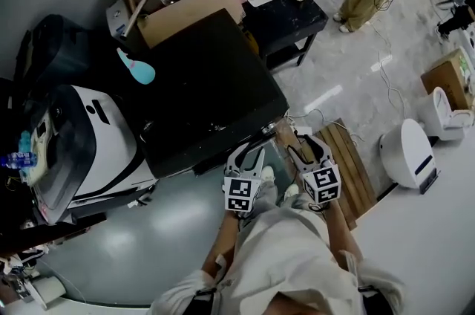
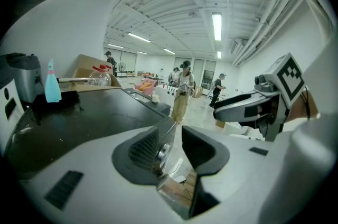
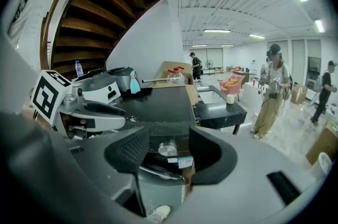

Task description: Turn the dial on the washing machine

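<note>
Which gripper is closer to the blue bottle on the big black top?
Left. The left gripper is just off the front edge of the black top that has the blue bottle on it. The right gripper is beyond the left one, past the corner, so it is farther away.

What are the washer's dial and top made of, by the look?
Dial: silvery, with a bright highlight on its face; likely metal or chromed plastic.
Washer top: black with a dull sheen and a few pale specks; painted metal or plastic, can't tell which.
</note>
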Tool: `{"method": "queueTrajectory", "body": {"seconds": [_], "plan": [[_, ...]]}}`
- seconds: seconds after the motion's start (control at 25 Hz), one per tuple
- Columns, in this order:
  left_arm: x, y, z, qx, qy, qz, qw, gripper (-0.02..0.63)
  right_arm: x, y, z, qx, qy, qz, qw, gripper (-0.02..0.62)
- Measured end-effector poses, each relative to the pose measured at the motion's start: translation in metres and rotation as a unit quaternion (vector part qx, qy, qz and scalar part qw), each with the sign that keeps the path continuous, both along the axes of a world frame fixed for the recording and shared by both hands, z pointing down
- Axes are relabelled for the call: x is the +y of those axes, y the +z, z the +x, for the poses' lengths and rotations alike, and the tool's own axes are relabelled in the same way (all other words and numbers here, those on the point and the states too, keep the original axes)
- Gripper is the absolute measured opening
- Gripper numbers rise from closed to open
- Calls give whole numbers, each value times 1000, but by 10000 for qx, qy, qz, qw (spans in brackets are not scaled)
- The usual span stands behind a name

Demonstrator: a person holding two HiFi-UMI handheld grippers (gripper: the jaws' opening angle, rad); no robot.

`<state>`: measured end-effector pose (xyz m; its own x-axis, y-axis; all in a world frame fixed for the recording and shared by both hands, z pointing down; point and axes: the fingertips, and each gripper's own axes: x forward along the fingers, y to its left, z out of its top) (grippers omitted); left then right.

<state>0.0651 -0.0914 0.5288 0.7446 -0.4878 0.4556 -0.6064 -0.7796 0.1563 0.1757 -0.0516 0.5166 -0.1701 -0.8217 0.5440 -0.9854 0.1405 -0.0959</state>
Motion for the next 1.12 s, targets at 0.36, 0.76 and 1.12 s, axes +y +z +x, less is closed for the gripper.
{"method": "queueTrajectory", "body": {"seconds": [0.36, 0.76, 1.12], "plan": [[-2, 23, -14, -152, -415, -159, 9989, 146, -12, 29, -10, -34, -270, -190, 9994, 235], [0, 46, -34, -328, -1064, -279, 9934, 144, -22, 60, -17, -12, -664, -316, 9973, 235], [1, 73, -44, -495, -1452, -434, 9872, 144, -26, 90, -13, -4, -855, -488, 9951, 235]]}}
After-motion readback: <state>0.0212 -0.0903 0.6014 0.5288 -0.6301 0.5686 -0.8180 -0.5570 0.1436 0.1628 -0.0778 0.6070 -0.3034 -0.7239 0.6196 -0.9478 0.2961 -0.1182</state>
